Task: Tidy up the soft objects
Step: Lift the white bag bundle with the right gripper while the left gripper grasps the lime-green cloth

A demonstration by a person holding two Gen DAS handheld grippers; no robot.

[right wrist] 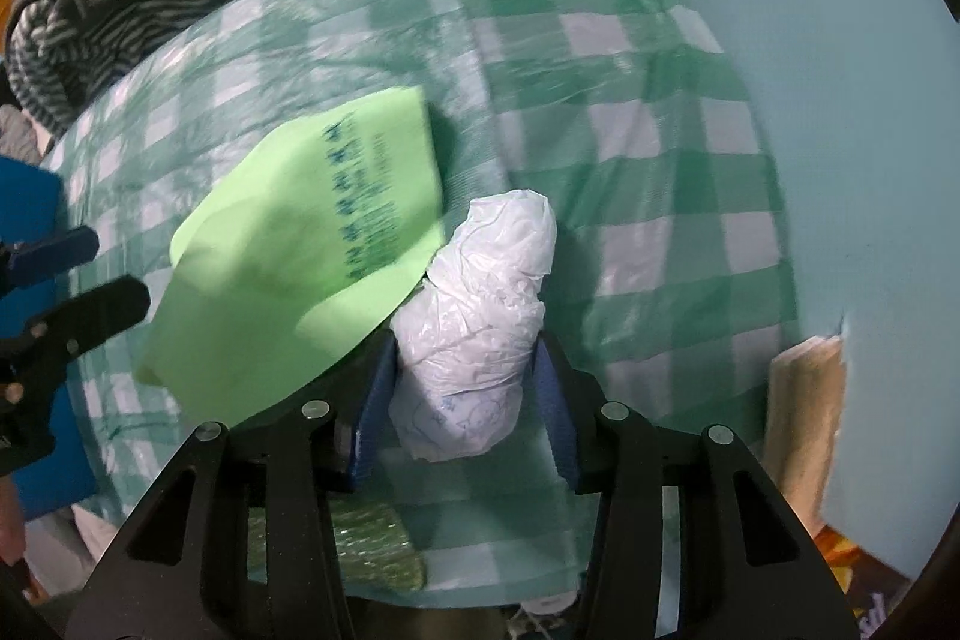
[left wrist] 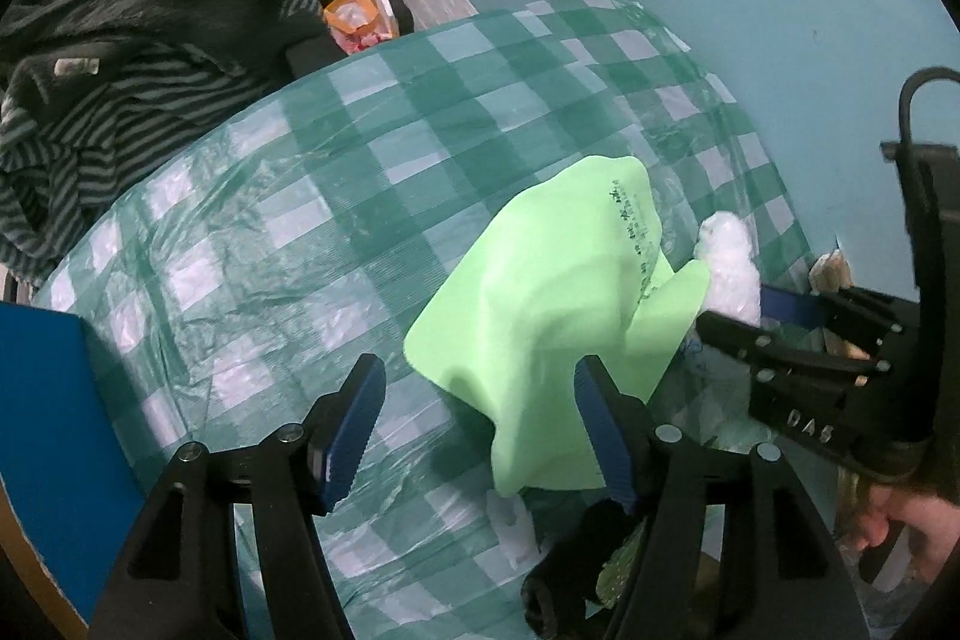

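A light green soft sheet (left wrist: 558, 316) with dark print lies rumpled on the green checked plastic cloth (left wrist: 270, 232). My left gripper (left wrist: 480, 430) hangs open over the sheet's near edge; its right finger is in front of the sheet and its pads touch nothing. The right wrist view shows the same green sheet (right wrist: 300, 280), and beside it a crumpled white plastic bundle (right wrist: 474, 328). My right gripper (right wrist: 465, 400) is shut on that bundle, a pad pressing each side. The left wrist view has the right gripper (left wrist: 744, 316) at the right with the white bundle (left wrist: 729, 262) at its tips.
A dark striped garment (left wrist: 120, 100) is heaped at the cloth's far left. An orange container (left wrist: 354, 16) stands behind it. A blue block (left wrist: 42, 430) sits at the left edge. A green scouring pad (right wrist: 372, 550) lies below the right gripper and a beige roll (right wrist: 804, 412) at the right.
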